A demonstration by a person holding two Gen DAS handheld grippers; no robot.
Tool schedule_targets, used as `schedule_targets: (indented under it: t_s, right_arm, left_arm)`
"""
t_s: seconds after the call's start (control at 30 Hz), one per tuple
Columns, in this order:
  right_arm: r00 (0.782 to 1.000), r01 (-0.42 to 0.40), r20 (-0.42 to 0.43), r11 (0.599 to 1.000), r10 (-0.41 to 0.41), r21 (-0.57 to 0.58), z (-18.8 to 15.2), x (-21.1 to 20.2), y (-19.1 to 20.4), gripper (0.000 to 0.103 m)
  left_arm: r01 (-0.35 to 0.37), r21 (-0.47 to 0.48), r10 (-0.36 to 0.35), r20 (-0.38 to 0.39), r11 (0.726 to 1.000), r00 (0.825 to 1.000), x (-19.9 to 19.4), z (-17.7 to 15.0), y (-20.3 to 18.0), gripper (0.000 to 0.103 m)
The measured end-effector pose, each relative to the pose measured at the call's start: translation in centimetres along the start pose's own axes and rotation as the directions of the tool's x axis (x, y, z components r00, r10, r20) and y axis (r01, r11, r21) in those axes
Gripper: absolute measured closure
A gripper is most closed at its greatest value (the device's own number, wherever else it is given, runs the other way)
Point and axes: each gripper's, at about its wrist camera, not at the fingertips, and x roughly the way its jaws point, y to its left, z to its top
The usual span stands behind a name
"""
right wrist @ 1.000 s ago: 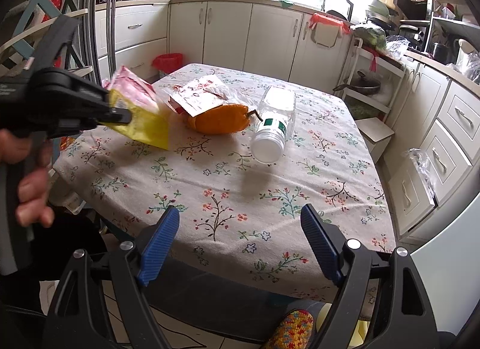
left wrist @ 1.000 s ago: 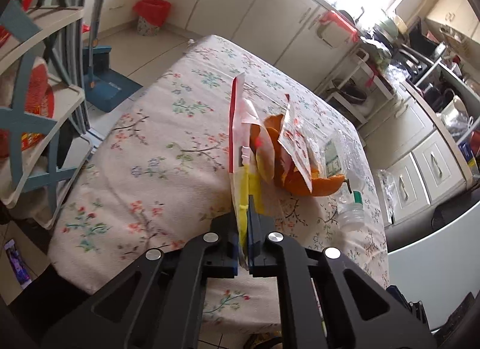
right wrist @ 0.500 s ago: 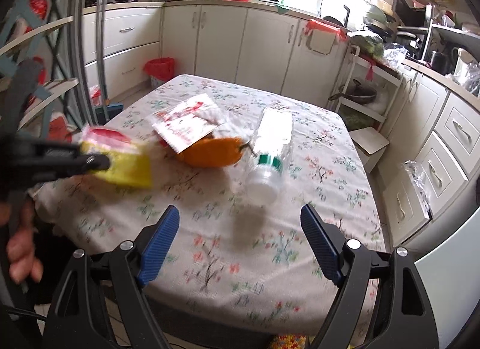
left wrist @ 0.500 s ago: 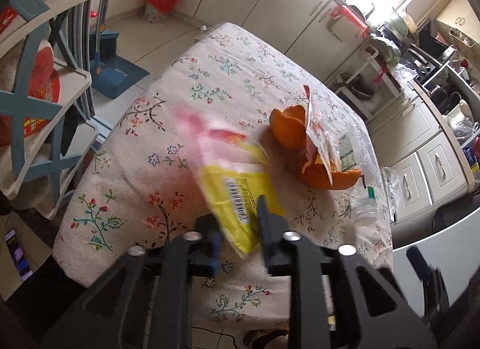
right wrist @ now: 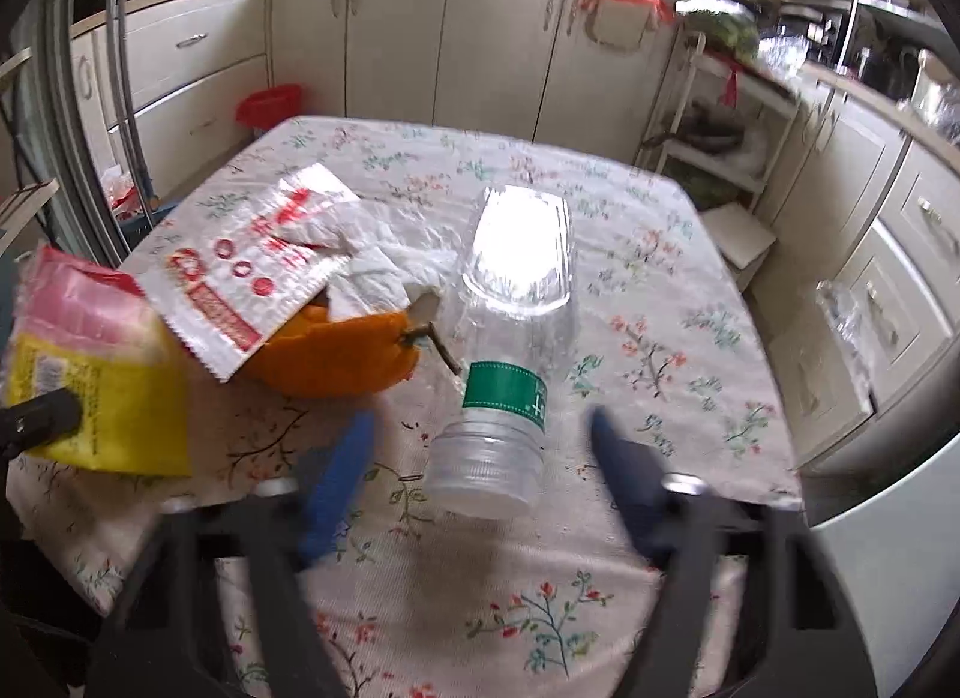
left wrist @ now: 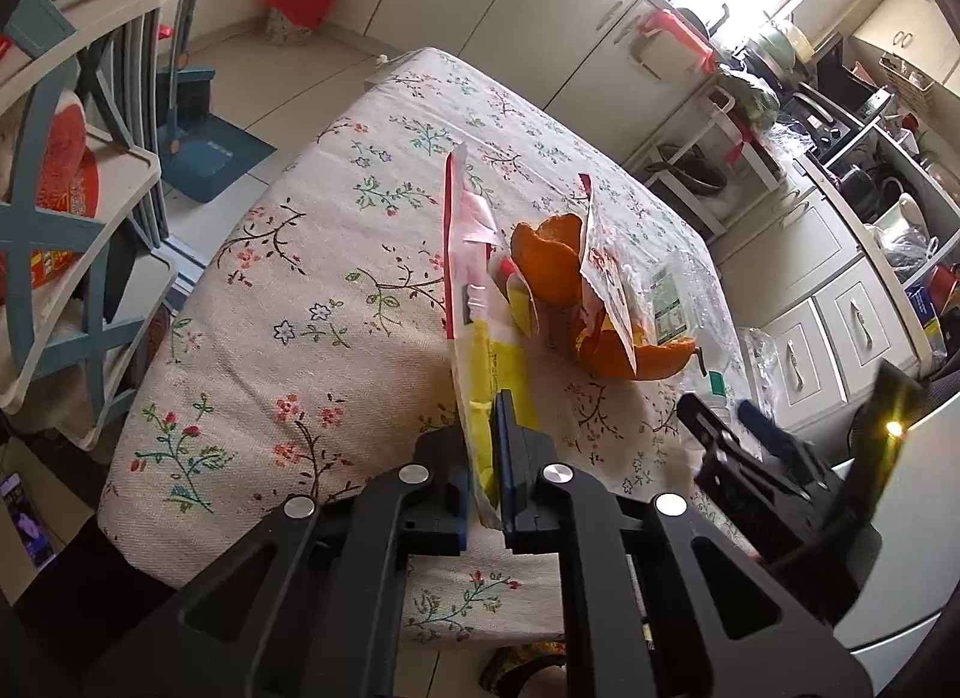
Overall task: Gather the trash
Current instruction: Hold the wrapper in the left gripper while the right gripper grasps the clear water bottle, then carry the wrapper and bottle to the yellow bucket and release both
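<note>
Two tools work over the worktop point(right wrist: 690, 290) with its flowered cloth. Taking the orange peel point(right wrist: 336, 356) as the landmark: the left tool point(left wrist: 486, 476) is clamped together on the lower end of a yellow and pink wrapper point(left wrist: 474, 302), which stands on edge just beside the peel in the left wrist view; in the right wrist view the same wrapper point(right wrist: 96, 374) hangs to the left of the peel, clear of the cloth, with the tip of the left tool point(right wrist: 42, 416) pinching it. A white packet with red print point(right wrist: 252, 272) lies on top of the peel, leaning over its far side. A clear plastic bottle point(right wrist: 510, 338) with a green label lies on its side just to the right of the peel, cap end toward the camera, the peel's stalk touching its flank. The right tool point(right wrist: 480, 476) sits on the near side of the peel, its blue fingers point(right wrist: 336, 482) spread to either side of the bottle's cap and blurred; its jaws have just been closing and the pads do not touch the cap. A red bin point(left wrist: 297, 8) stands on the floor well beyond the peel, by the cupboards.
</note>
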Motion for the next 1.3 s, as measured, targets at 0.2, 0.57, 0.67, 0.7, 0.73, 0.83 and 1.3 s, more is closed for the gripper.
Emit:
schedule_targets:
  t_s: [0.2, 0.57, 0.67, 0.7, 0.73, 0.83, 1.3]
  right_arm:
    - [1.000, -0.017, -0.025, 0.999, 0.018, 0.037, -1.1, -1.1, -1.6, 0.063]
    - [1.000, -0.008, -0.025, 0.994, 0.011, 0.111, -6.8, -6.8, -5.9, 0.026]
    - [1.000, 0.014, -0.004, 0.996, -0.014, 0.090, -5.4, -6.2, -5.3, 0.020]
    - [1.000, 0.023, -0.006, 0.996, -0.023, 0.088, -4.9, -5.6, -5.1, 0.020]
    - [1.000, 0.028, -0.011, 0.995, -0.027, 0.091, -4.5, -4.9, -5.0, 0.020]
    - [1.000, 0.030, -0.006, 0.994, -0.030, 0.109, -3.6, -3.7, -5.1, 0.020]
    - [0.998, 0.030, 0.057, 0.995, -0.035, 0.092, -3.9, -5.0, -6.6, 0.046]
  left_arm:
    - [0.005, 0.030, -0.005, -0.004, 1.000, 1.000, 0.2, -0.2, -0.9, 0.096]
    - [0.007, 0.097, -0.006, -0.008, 0.995, 1.000, -0.1, -1.3, -2.6, 0.096]
    - [-0.007, 0.124, 0.005, 0.015, 0.992, 1.000, -0.6, -1.5, -3.1, 0.096]
    - [-0.007, 0.130, 0.004, 0.021, 0.991, 1.000, -0.7, -1.6, -3.2, 0.096]
    - [-0.004, 0.134, 0.000, 0.028, 0.991, 1.000, -0.8, -1.6, -3.3, 0.096]
    - [0.017, 0.141, -0.026, 0.064, 0.990, 0.998, -1.6, -1.4, -3.4, 0.096]
    - [0.126, 0.396, -0.218, 0.195, 0.910, 0.956, -5.2, -3.9, -9.9, 0.096]
